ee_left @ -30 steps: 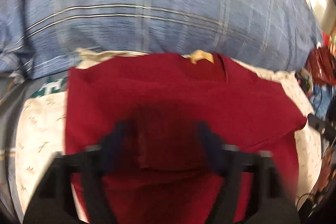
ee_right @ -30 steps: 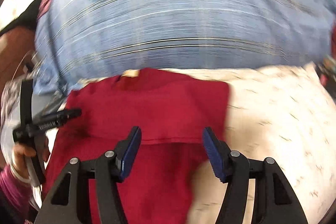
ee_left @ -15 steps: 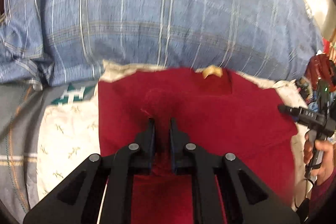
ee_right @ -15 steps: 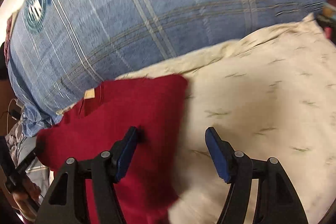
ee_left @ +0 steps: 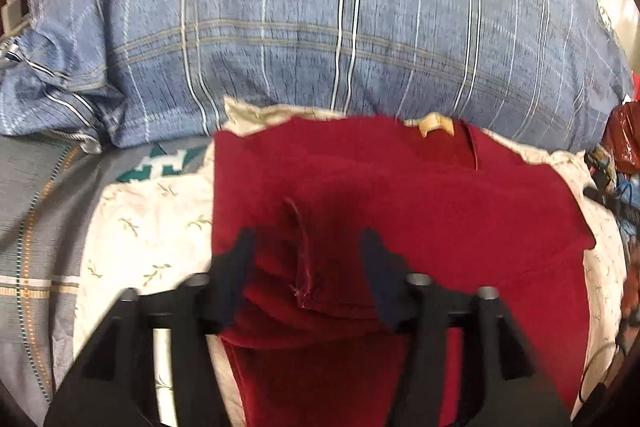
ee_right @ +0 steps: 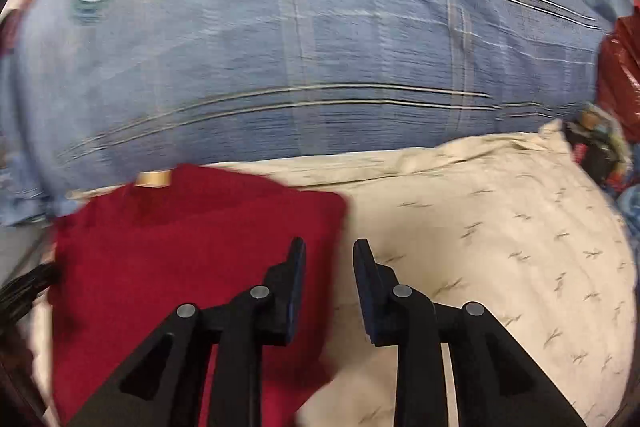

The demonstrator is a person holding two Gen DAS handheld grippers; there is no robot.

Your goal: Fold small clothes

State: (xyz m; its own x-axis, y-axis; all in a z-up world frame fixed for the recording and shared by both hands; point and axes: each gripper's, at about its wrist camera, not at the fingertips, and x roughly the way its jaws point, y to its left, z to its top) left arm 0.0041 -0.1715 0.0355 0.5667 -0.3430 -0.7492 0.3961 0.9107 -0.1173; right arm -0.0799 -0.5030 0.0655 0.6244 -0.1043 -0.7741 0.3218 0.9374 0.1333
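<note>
My left gripper hangs over the dark red knit garment, its fingers well apart; they have just been opening. A raised crease of the red cloth with a frayed thread end stands in the gap between them, but neither pad presses on it. The view here is blurred, so I cannot tell whether the fingertips rest on the cloth or sit just above it.

The dark red knit garment lies spread on a cream pillowcase printed with small green sprigs, with its collar and a pale yellow neck label at the far edge, up against a big blue cushion with white and tan check lines. To the left of the cream pillowcase, a grey bedspread with orange and white stripes shows.

My right gripper sits at the garment's right-hand edge. Its fingers have just been closing and now stand a narrow gap apart with nothing clamped: one fingertip is over the red cloth, the other over the bare cream pillowcase, and the edge of the garment runs between them. At the far right, beyond the pillowcase, a cluttered pile of red and dark things is too blurred for me to make out.
</note>
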